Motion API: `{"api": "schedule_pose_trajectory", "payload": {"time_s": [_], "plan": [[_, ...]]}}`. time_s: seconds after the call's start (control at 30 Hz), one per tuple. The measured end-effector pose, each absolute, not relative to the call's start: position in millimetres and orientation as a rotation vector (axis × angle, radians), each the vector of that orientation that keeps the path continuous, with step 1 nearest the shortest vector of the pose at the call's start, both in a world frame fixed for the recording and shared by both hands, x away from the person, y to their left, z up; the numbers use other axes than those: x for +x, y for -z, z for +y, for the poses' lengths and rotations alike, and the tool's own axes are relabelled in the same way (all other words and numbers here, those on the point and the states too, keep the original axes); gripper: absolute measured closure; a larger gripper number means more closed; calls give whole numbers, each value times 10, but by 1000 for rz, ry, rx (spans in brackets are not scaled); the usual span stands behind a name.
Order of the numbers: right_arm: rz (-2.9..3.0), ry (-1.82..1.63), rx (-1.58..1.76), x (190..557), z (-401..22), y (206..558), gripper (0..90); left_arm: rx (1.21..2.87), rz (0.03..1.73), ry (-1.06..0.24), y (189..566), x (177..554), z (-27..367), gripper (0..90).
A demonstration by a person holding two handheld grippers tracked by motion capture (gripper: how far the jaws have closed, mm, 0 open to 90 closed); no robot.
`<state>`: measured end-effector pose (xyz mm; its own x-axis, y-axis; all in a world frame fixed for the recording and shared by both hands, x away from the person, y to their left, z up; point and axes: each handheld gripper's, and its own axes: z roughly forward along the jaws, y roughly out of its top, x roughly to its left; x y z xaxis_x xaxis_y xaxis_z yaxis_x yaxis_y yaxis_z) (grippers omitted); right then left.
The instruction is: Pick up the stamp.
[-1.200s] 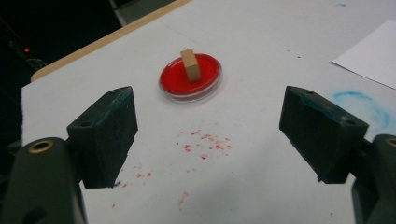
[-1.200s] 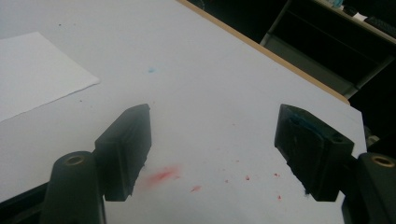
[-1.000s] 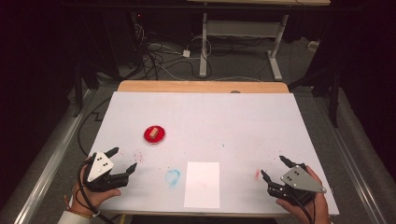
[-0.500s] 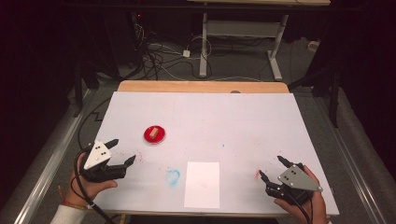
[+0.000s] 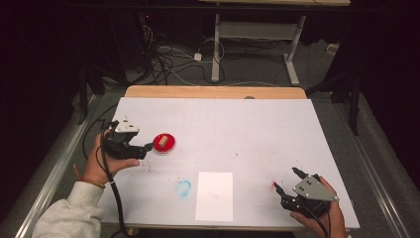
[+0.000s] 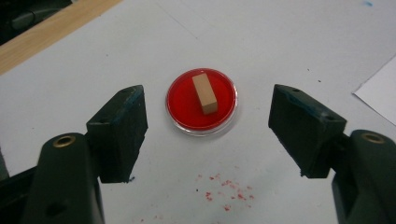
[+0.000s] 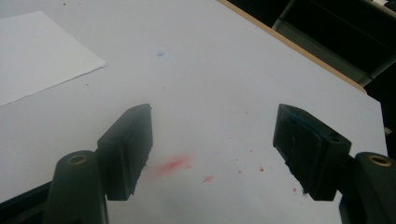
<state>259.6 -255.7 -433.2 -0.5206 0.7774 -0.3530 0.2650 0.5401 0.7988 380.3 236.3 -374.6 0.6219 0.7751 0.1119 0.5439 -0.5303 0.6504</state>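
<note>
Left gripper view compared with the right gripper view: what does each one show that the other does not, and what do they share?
The left gripper view alone has the red dish with a small wooden block lying in it, ahead of the open left tool, whose jaws have just been closing, with nothing between them. The right gripper view alone has a red smear and a blue speck. Both show the white table, the paper sheet and red specks.

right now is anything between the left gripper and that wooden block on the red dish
Nothing visible. The left gripper faces the wooden block on the red dish with open jaws, just bare table between.
</note>
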Motion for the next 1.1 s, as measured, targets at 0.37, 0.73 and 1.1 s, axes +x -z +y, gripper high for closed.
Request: {"api": "schedule_pose_trajectory", "payload": {"time_s": [0.37, 0.73, 1.1], "plan": [[2045, -910, 842, 2600, -2572, 4331, 290, 2314, 1061, -460, 3943, 4121, 2164, 289], [2048, -911, 844, 2607, -2564, 4340, 290, 2435, 1161, -375, 4162, 4414, 2024, 385], [2059, -904, 840, 2614, -2573, 4356, 290, 2482, 1275, -284, 4201, 4607, 1919, 617]]}}
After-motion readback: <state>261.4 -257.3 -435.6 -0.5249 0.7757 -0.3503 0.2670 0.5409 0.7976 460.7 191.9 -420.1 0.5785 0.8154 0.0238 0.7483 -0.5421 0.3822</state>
